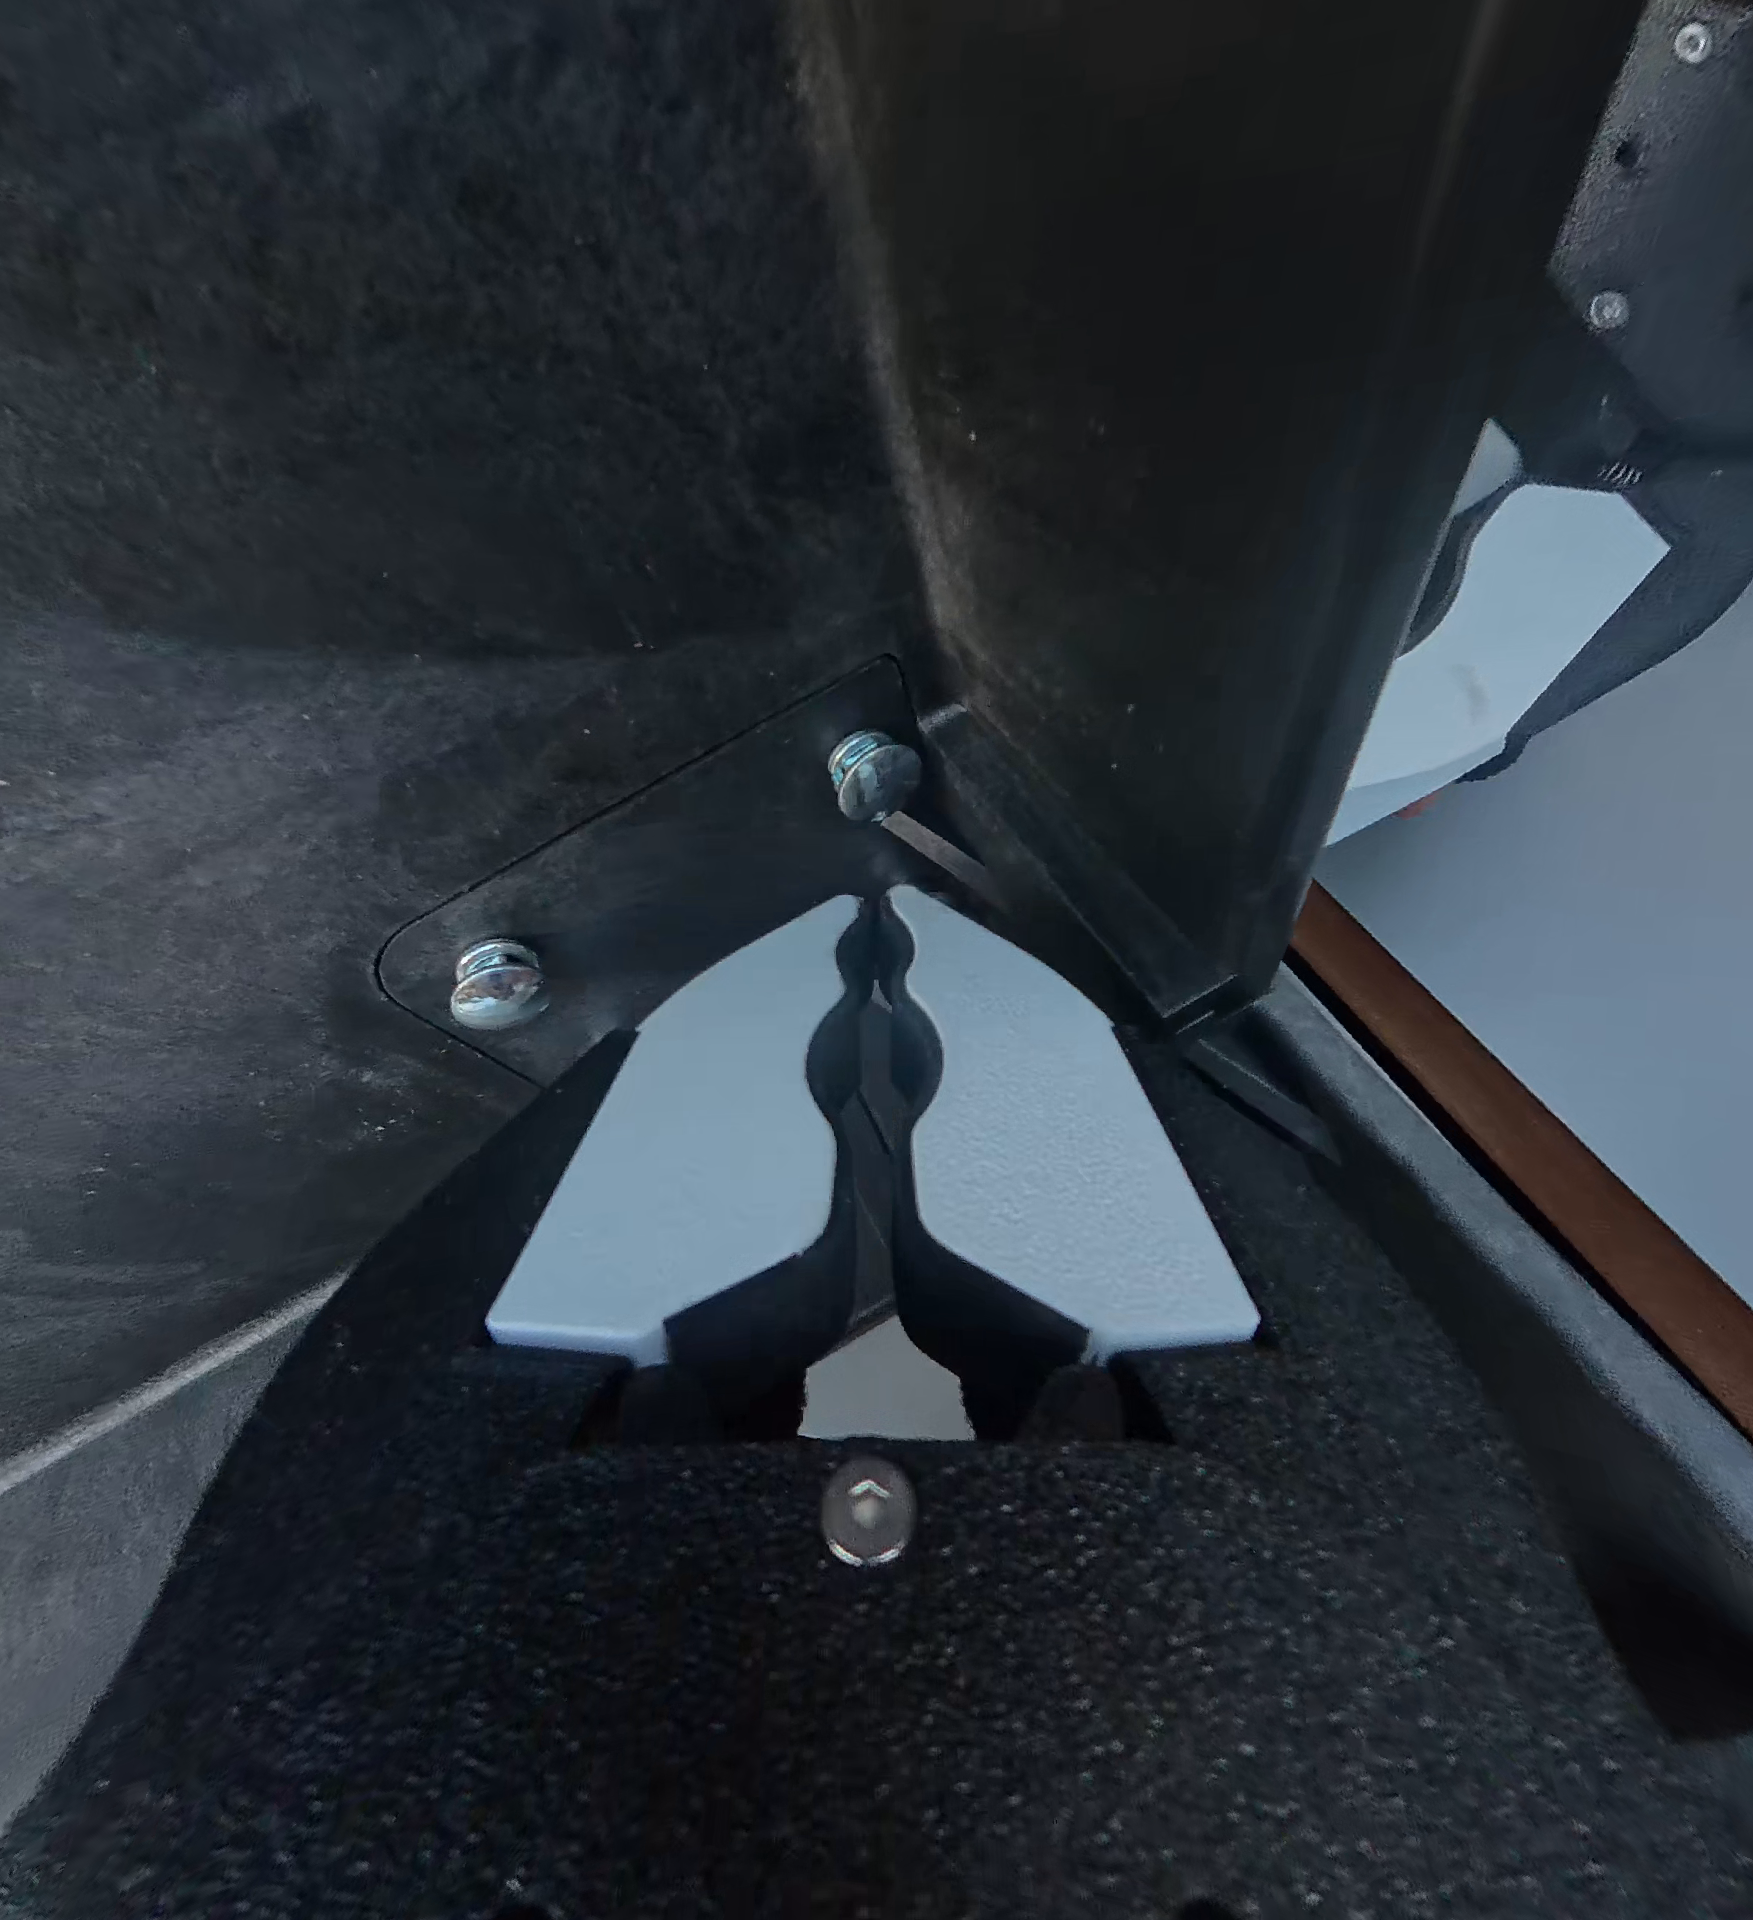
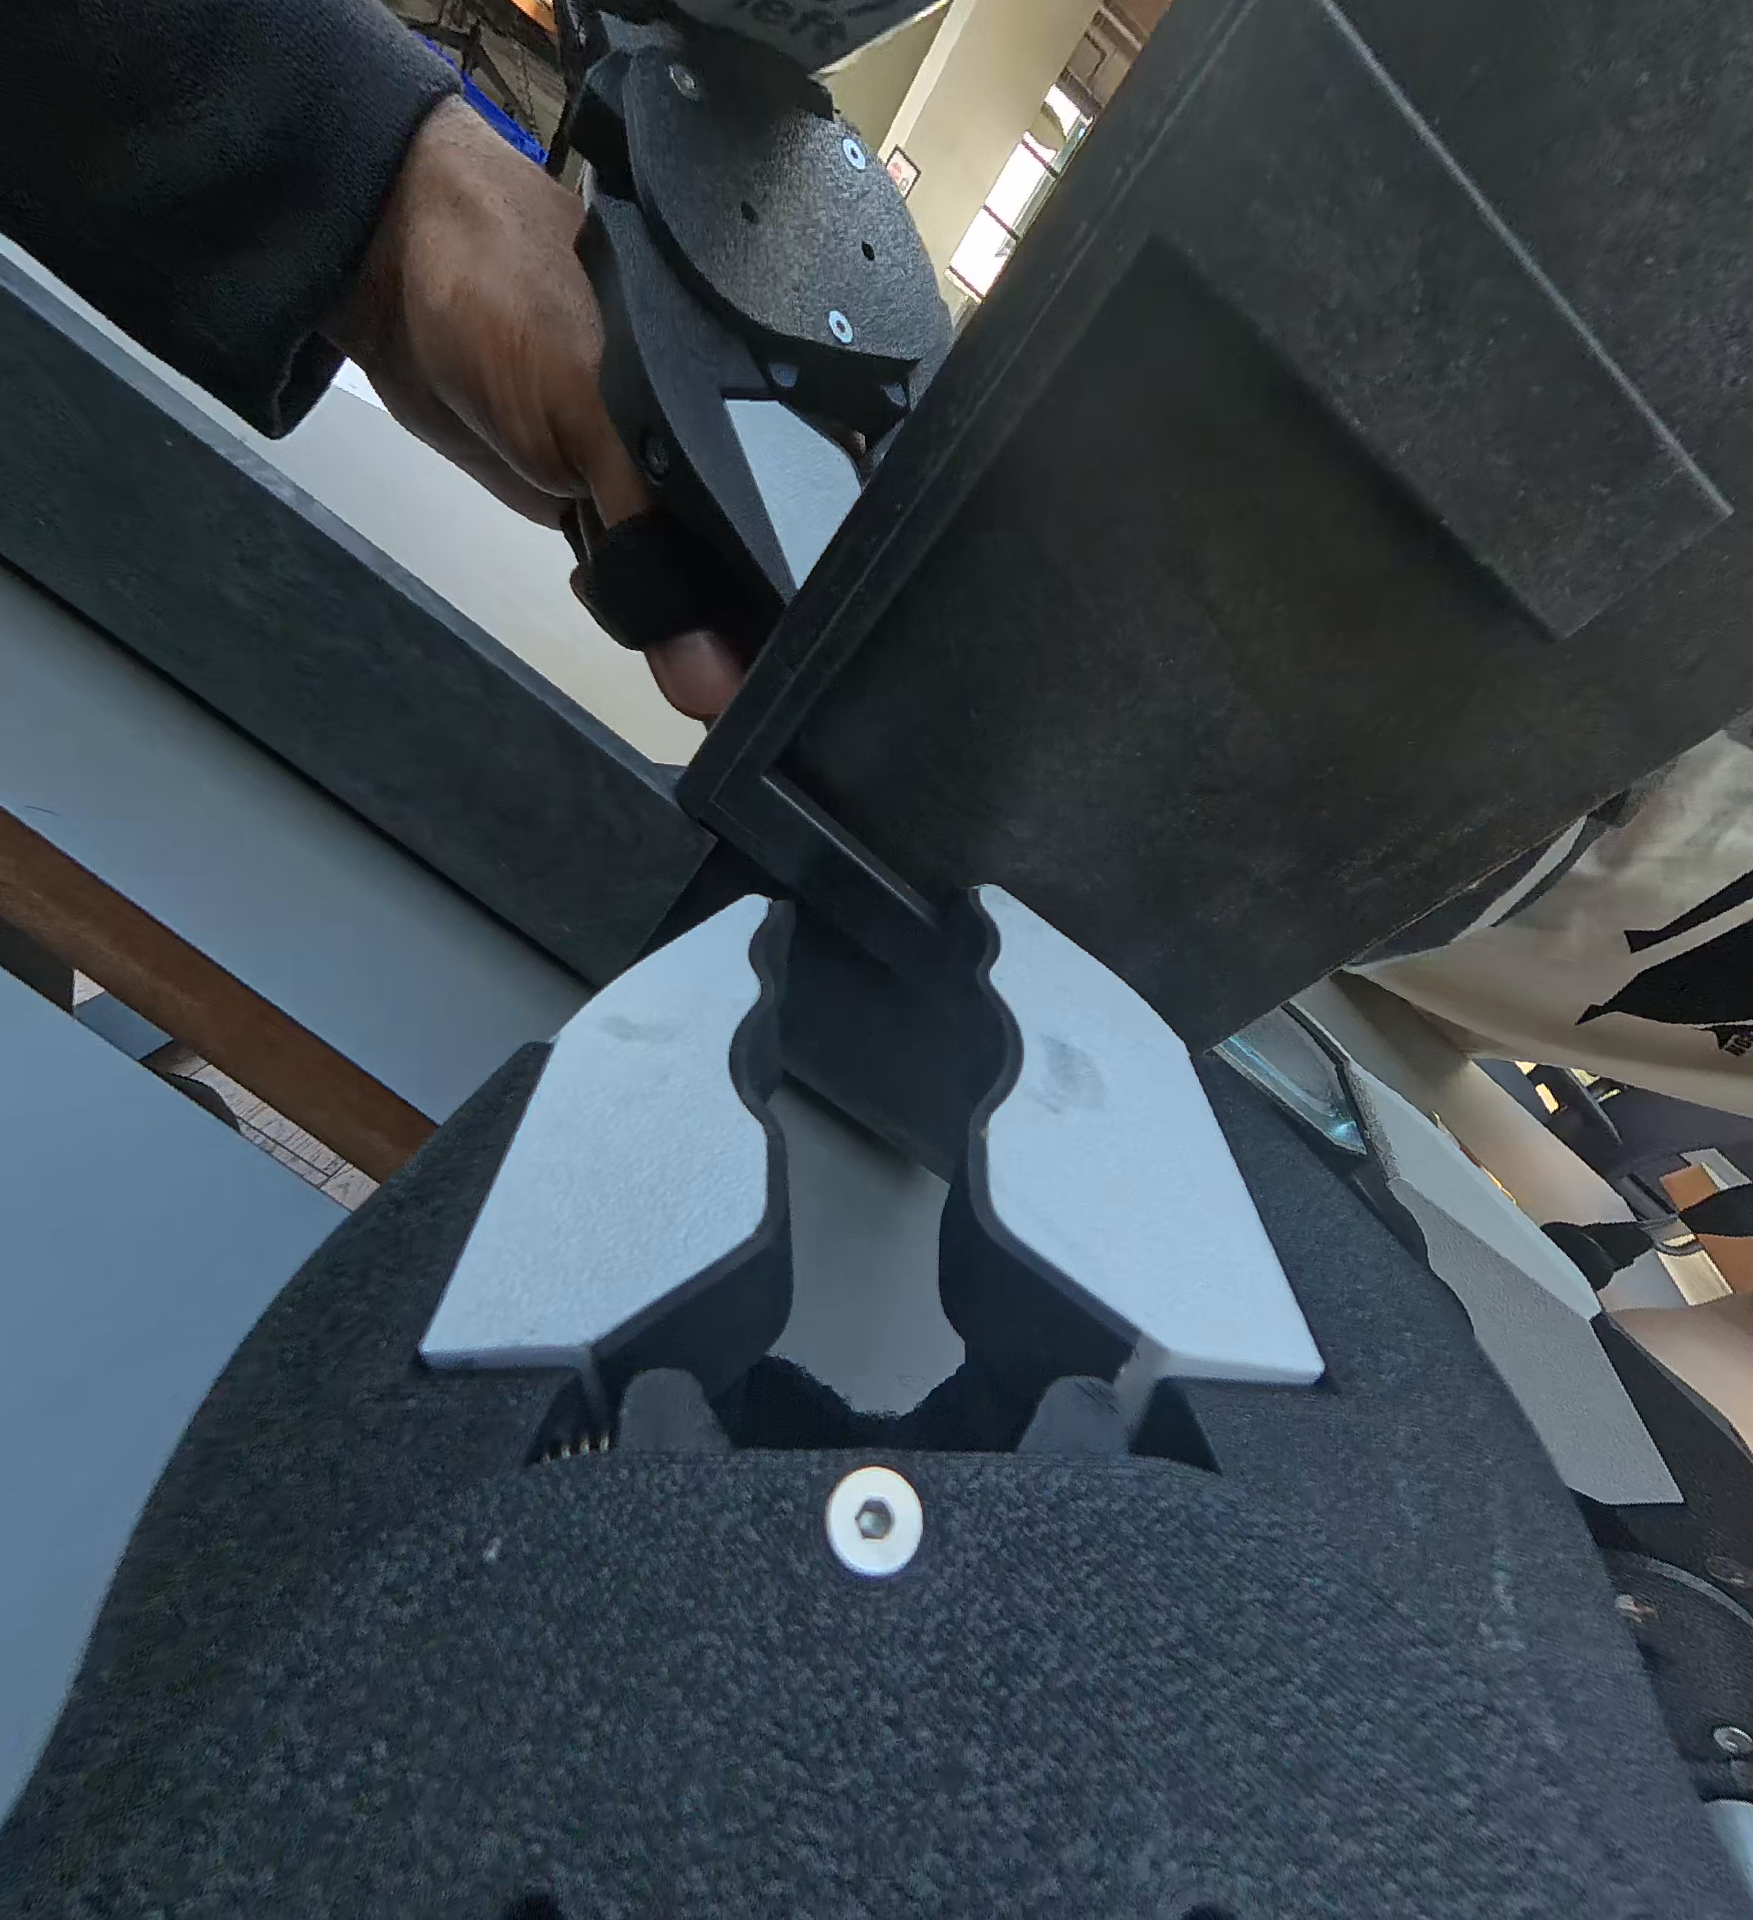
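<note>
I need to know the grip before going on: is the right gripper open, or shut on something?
Shut on the black panel: the right gripper's fingers flank its lower edge.

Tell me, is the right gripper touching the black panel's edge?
Touching. In the right wrist view the right gripper has the black panel edge wedged between its fingers, and both dark pads sit against it with no gap.

This looks like a large indoor workspace, an open office or lab hall. Past the black panel [image 2: 1267, 623], the right wrist view shows tall pale columns [image 2: 965, 94], bright windows [image 2: 997, 208] and dark furniture [image 2: 1661, 1143] far off on the floor. Close by are pale grey tabletops [image 2: 72, 1299] edged with brown wood strips [image 2: 176, 987], like workbenches pushed together.
</note>
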Demonstrator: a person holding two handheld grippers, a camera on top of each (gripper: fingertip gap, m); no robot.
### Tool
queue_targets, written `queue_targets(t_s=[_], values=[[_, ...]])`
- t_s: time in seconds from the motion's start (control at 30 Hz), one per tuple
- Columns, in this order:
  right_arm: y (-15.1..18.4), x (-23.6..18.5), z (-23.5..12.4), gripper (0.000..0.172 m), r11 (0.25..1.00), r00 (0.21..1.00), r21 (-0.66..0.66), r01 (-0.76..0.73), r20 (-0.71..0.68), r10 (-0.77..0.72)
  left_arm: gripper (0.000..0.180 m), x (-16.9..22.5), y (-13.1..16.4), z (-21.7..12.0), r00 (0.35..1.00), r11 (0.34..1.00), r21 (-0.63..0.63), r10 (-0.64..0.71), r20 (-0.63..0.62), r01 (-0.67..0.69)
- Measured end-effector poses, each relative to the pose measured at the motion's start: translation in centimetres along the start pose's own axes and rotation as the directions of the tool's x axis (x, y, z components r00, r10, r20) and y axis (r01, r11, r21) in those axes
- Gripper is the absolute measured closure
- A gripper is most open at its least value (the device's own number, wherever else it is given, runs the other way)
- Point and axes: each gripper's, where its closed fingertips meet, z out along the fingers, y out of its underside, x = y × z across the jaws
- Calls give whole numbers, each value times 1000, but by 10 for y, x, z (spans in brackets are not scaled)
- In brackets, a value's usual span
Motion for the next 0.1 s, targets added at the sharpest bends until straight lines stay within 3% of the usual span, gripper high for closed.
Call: queue_targets(t_s=[0.03, 0.1], values=[[0, 0, 0, 141, 1000, 1000, 0, -1, 1, 1, 180, 0, -2, 0, 1000, 1000, 5, 1, -1, -1], [0, 0, 0, 140, 1000, 1000, 0, -1, 1, 1, 180, 2, -6, 2, 1000, 1000, 23, 0, -7, 0]])
